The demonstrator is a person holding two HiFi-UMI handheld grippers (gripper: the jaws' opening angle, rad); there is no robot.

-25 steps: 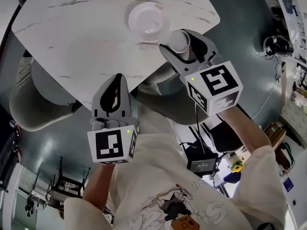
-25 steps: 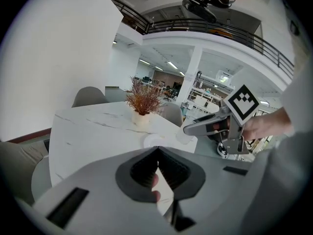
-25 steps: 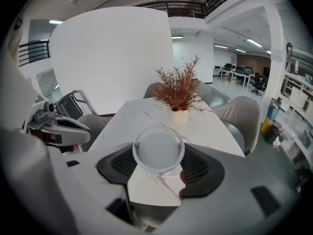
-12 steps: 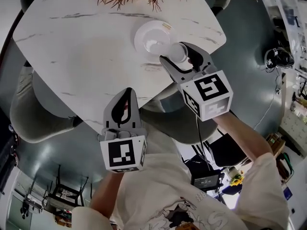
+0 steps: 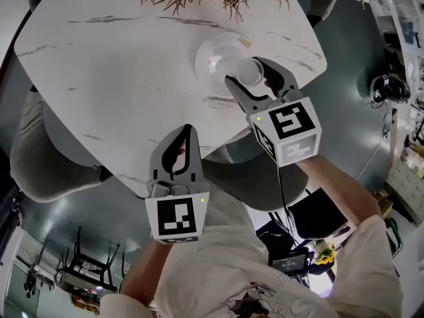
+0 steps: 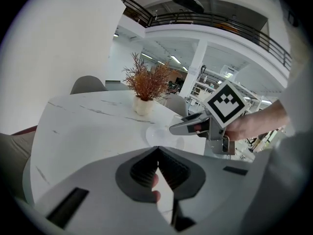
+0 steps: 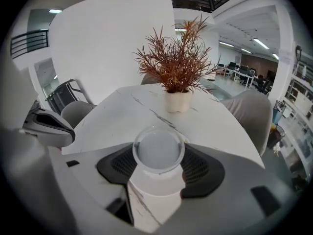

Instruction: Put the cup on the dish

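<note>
A small white cup sits between the jaws of my right gripper, which is shut on it. In the right gripper view the cup is upright with its mouth facing up. It hangs over the near right rim of the round white dish on the marble table; whether it touches the dish I cannot tell. My left gripper rests over the table's front edge, shut and holding nothing. From the left gripper view, the dish lies just before the right gripper.
A white pot with a reddish dried plant stands behind the dish at the far side of the table. Grey chairs stand around the table, one beside the left gripper and one at the right.
The right gripper has carried the cup forward, from beside the dish near the table edge to over the dish's near rim. The left gripper stays shut in about the same place.
</note>
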